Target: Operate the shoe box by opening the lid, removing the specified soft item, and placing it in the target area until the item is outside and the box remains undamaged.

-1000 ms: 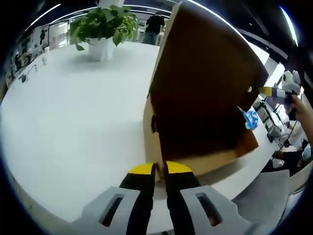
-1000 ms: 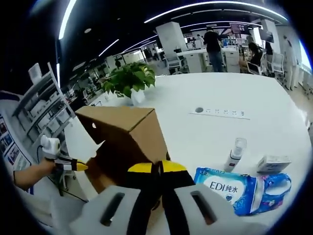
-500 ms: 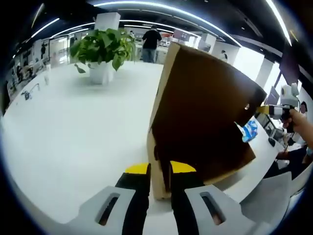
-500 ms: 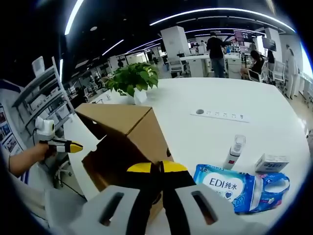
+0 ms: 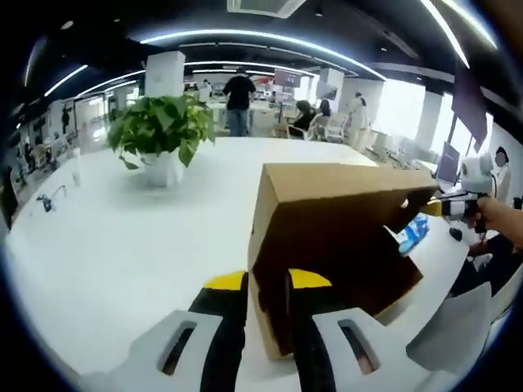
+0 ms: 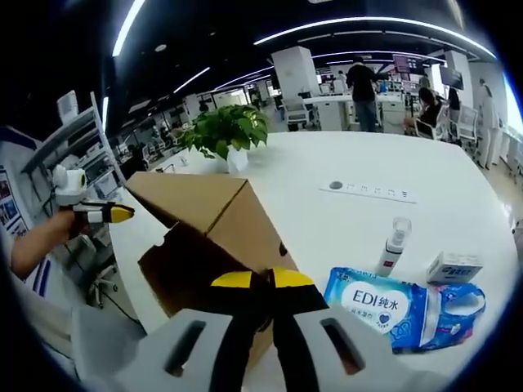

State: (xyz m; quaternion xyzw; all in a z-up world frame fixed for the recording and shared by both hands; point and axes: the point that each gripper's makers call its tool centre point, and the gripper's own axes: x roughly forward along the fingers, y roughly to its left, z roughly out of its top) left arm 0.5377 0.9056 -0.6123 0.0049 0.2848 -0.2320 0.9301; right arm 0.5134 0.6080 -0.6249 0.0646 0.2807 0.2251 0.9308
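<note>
The shoe box point(image 5: 327, 245) sits on the white tabletop point(image 5: 122, 237), its lid point(image 6: 184, 196) lifted up. Our right gripper point(image 6: 261, 282) is squeezed shut on the box's near wall. Our left gripper point(image 5: 265, 286) is a little open around the box's end edge. The blue soft pack point(image 6: 392, 310) lies outside, just right of our right fingers point(image 6: 292, 282).

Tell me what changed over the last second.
The cardboard lid swung down from nearly upright toward the box. The left hand-held gripper, shut on the box corner a second ago, now has its jaws apart around the box wall. The right hand-held gripper stays shut; the wipes pack and plant are unmoved.
</note>
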